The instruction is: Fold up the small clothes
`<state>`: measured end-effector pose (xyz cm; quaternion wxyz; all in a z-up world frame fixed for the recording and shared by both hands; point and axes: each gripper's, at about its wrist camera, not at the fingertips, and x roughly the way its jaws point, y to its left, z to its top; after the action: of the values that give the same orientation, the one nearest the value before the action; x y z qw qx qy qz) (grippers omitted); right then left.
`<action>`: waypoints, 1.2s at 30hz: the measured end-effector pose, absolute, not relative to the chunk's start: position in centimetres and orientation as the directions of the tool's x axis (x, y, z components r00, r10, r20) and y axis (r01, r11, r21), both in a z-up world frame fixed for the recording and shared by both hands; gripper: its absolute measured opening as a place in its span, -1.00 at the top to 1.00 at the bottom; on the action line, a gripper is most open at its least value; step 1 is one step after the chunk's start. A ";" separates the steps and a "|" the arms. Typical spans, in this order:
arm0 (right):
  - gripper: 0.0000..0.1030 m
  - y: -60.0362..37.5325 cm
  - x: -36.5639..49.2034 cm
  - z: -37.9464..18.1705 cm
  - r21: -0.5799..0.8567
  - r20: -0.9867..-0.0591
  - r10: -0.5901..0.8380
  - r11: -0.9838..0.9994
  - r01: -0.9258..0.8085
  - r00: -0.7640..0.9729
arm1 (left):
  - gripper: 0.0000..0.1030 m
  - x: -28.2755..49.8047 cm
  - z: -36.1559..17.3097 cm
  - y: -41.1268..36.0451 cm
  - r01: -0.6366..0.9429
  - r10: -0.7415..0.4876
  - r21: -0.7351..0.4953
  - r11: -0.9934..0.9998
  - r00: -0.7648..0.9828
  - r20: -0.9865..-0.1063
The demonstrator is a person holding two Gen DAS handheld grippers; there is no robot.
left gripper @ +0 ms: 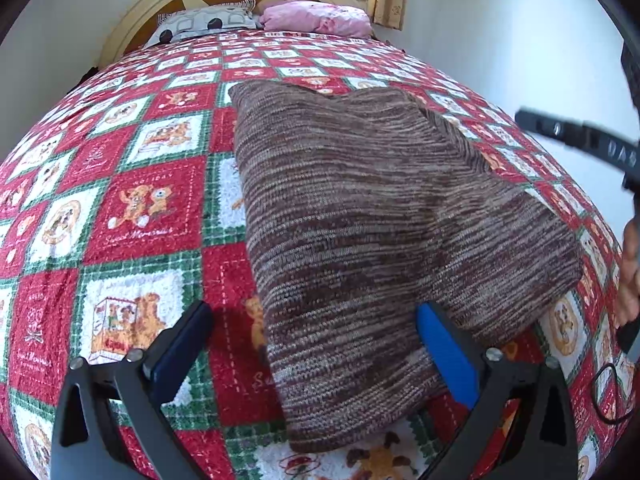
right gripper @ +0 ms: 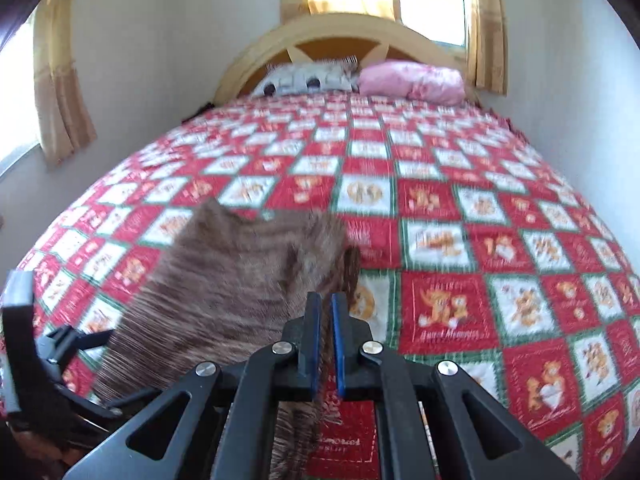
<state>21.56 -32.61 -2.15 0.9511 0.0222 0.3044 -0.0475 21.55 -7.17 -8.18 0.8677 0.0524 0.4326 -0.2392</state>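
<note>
Right now my right claw (right gripper: 325, 312) is pressed together on a thin edge of the brown knit garment (left gripper: 360, 208); in the right wrist view the fabric runs up between the blue pads (right gripper: 340, 344) and hangs below them, so that side is lifted a bit off the bed. Pic is blurred there, so I can't tell exactly which hem or corner it is.

Left claw (left gripper: 316, 320) is spread wide, nothing pinched. Its pads sit either side of the near end of the garment, w/ the right-hand blue pad (left gripper: 448, 352) at or just over the fabric's near right edge and the other one out over the quilt (left gripper: 120, 208).

Garment lies on the quilt, roughly mid-bed toward the foot, well apart from the pillows (left gripper: 208, 22) at the headboard. Long axis runs away from me toward the headboard, tilted slightly left at the far end. It already looks doubled over, thick along the right side.

Key relation imo: the near short end is straight ahead of the left claw, betw its pads, so that hand is nearer to it. The right hand holds the right side.
</note>
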 end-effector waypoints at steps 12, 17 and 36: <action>0.90 -33.2 34.0 -7.2 -0.025 -0.747 -0.075 0.996 0.085 0.661 | -1.00 23.3 -4.6 -6.2 0.419 -0.307 -0.034 0.907 0.604 -0.735; 0.90 -34.1 33.7 -7.7 -0.049 -0.724 -0.093 0.995 0.084 0.684 | -1.00 25.5 -4.0 -7.0 0.430 -0.300 -0.001 0.903 0.629 -0.717; -0.43 -35.5 27.5 -9.5 0.289 -0.693 0.127 0.951 0.113 0.710 | -1.00 31.2 -8.1 -8.2 0.289 -0.374 -0.259 0.921 0.480 -0.794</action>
<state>27.55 -35.51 -9.49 0.9112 0.1573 0.3807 0.0038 31.20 -8.18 -8.09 0.8590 -0.0448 0.4721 -0.1930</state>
